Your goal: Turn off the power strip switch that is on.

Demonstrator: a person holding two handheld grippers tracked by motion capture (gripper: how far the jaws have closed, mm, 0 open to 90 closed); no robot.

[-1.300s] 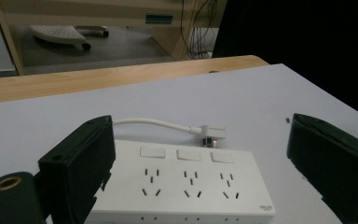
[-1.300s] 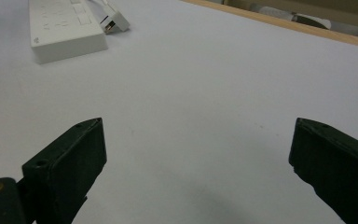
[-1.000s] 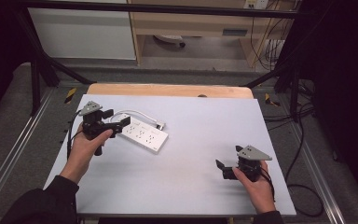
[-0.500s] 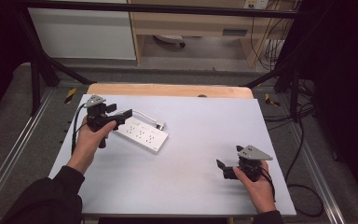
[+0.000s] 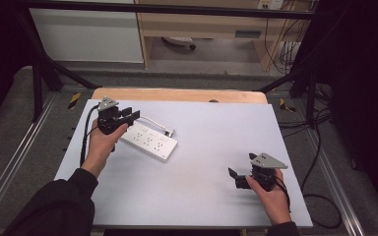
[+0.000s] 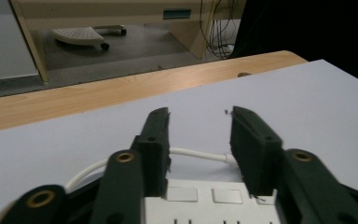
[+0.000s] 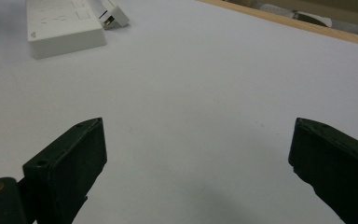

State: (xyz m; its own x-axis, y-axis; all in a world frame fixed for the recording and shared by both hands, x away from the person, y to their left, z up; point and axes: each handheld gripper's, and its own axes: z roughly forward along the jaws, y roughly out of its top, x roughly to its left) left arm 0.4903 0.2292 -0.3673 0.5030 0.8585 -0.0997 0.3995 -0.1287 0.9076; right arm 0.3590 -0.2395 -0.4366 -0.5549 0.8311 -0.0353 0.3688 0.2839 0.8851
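The white power strip [image 5: 148, 141] lay at the left of the table [image 5: 211, 128], its white cable [image 6: 193, 153] running off its far end. The left gripper [image 5: 128, 118] was held over that end, its jaws just narrowed to a moderate gap that spanned the cable but, judging from the left gripper view, pressed on nothing. The right gripper [image 5: 241, 171] rested well apart, jaws wide and empty. A close aimed too high might have missed the thin cable, or a grip on the cable alone might have dragged the strip askew.
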